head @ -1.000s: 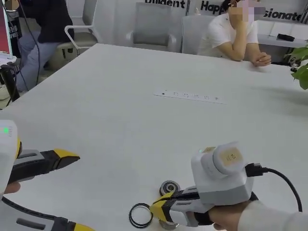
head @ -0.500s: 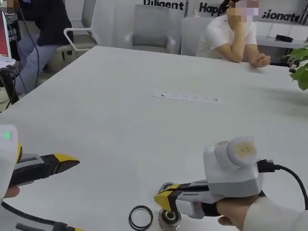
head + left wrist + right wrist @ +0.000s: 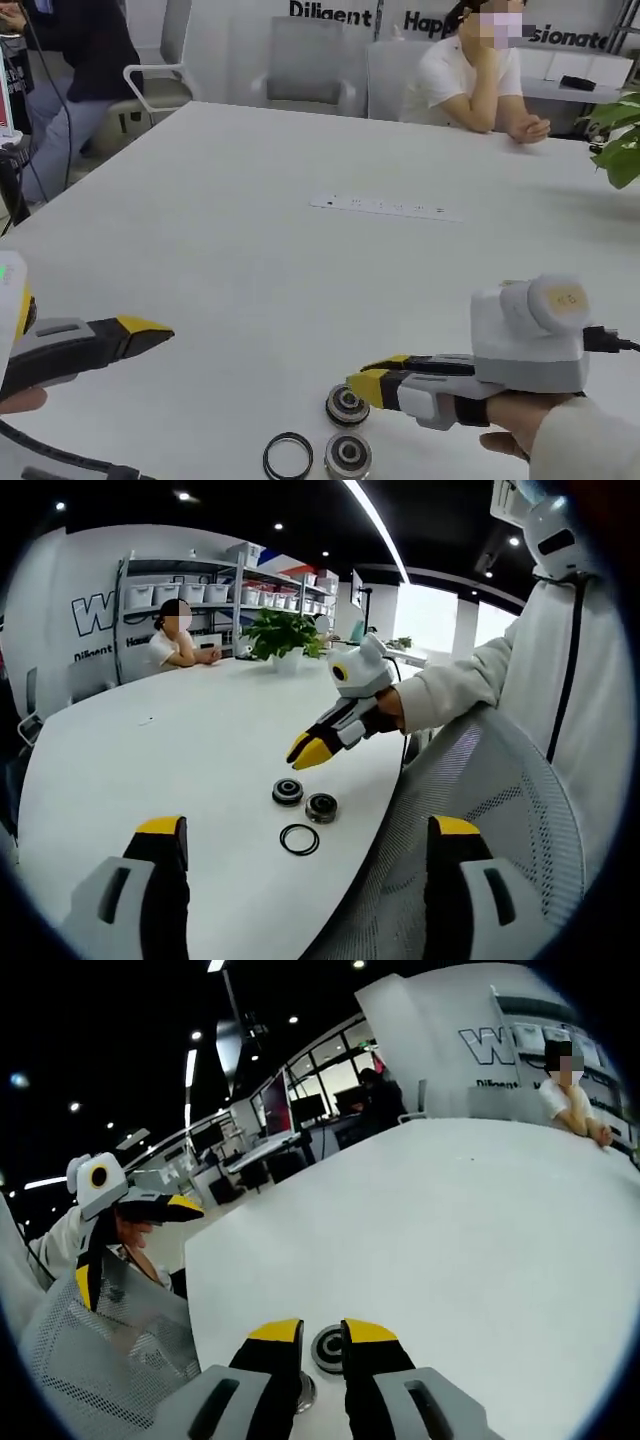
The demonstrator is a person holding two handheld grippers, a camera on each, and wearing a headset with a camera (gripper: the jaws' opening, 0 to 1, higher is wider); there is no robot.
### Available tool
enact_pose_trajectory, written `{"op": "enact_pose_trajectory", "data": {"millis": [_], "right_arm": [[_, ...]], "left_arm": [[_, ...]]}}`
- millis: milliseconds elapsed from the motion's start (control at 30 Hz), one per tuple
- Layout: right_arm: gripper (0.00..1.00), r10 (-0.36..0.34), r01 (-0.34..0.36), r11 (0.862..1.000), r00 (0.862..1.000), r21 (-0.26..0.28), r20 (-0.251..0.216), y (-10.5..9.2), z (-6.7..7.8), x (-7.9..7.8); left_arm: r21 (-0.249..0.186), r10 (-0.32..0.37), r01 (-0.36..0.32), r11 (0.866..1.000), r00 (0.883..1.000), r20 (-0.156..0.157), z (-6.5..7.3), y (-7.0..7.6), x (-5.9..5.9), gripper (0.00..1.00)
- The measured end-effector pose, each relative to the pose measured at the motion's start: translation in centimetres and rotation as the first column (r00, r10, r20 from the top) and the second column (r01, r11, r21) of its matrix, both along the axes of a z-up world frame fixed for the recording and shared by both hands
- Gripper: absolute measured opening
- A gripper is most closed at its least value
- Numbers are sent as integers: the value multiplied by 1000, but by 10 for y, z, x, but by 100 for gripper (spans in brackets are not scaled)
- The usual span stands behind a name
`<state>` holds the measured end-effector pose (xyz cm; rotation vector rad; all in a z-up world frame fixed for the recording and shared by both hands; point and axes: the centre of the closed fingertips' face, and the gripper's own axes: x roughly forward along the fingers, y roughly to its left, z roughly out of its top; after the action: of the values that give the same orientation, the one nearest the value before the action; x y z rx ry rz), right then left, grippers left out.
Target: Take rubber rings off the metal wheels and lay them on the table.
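Observation:
Two metal wheels lie near the table's front edge: the far wheel [image 3: 347,404] has a dark rim, and the near wheel [image 3: 347,455] looks greyer. A loose black rubber ring [image 3: 288,455] lies flat to their left. My right gripper [image 3: 365,385] hovers just right of the far wheel, jaws together and holding nothing. In the right gripper view the far wheel [image 3: 328,1348] sits just beyond its tips [image 3: 322,1333]. My left gripper [image 3: 140,405] stands wide open at the lower left, well apart from the ring [image 3: 299,839] and the wheels [image 3: 288,791].
A flush socket strip [image 3: 385,207] sits mid-table. At the far side a person [image 3: 470,80] is seated, with grey chairs [image 3: 310,60] alongside. A green plant [image 3: 615,140] stands at the right edge. A mesh chair back [image 3: 470,810] is close to the table's near edge.
My right gripper has pulled up and to the right, off the wheels, so both wheels now show. The left gripper has barely moved. The head camera has shifted.

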<state>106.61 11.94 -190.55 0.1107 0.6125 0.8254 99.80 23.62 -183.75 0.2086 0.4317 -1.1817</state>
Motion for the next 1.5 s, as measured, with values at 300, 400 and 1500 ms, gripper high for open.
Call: {"op": "enact_pose_trajectory", "data": {"millis": [300,400,1500], "right_arm": [[13,-53,53,999,998,0,-14,-15,-4,5],[13,-64,64,998,998,-8,-21,-19,-7,6],[13,-10,-1,984,998,-176,-63,-28,-42,-6]], "left_arm": [[-13,-93,95,995,992,79,36,-29,3,98],[-1,-117,118,993,986,120,46,-37,11,98],[46,-101,99,994,994,51,-53,-106,92,47]]}}
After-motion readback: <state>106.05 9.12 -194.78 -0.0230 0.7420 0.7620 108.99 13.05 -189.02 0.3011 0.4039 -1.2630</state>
